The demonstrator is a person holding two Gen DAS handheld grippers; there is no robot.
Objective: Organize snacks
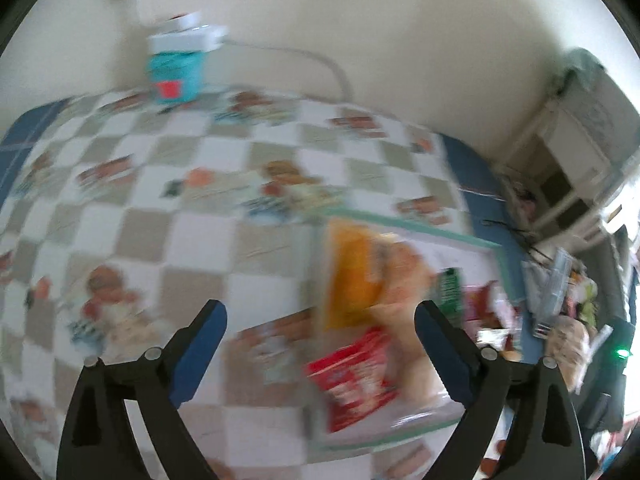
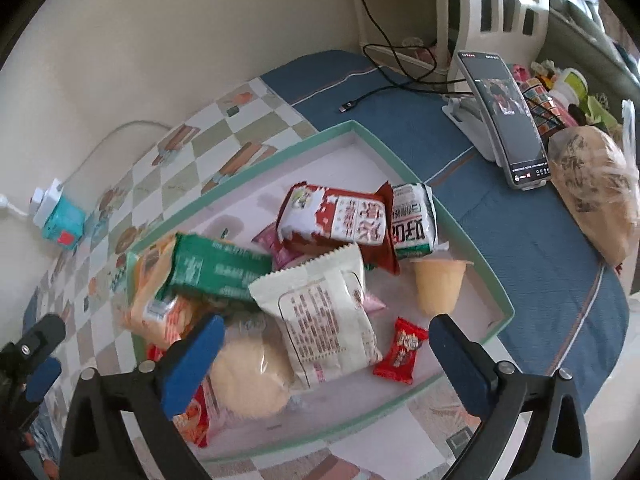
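Teal-rimmed tray (image 2: 476, 240): snacks heaped inside.
Right gripper (image 2: 326, 340): jaws apart, empty, directly above white packet (image 2: 324, 316).
Left gripper (image 1: 320, 320): apart, empty, farther off.

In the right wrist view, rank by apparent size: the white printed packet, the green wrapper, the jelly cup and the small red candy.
1. White printed snack packet, largest.
2. Green foil wrapper, partly covered, so unsure.
3. Pale yellow plastic jelly cup.
4. Small red candy wrapper, smallest.
The packet lies nearer the camera, which inflates it.
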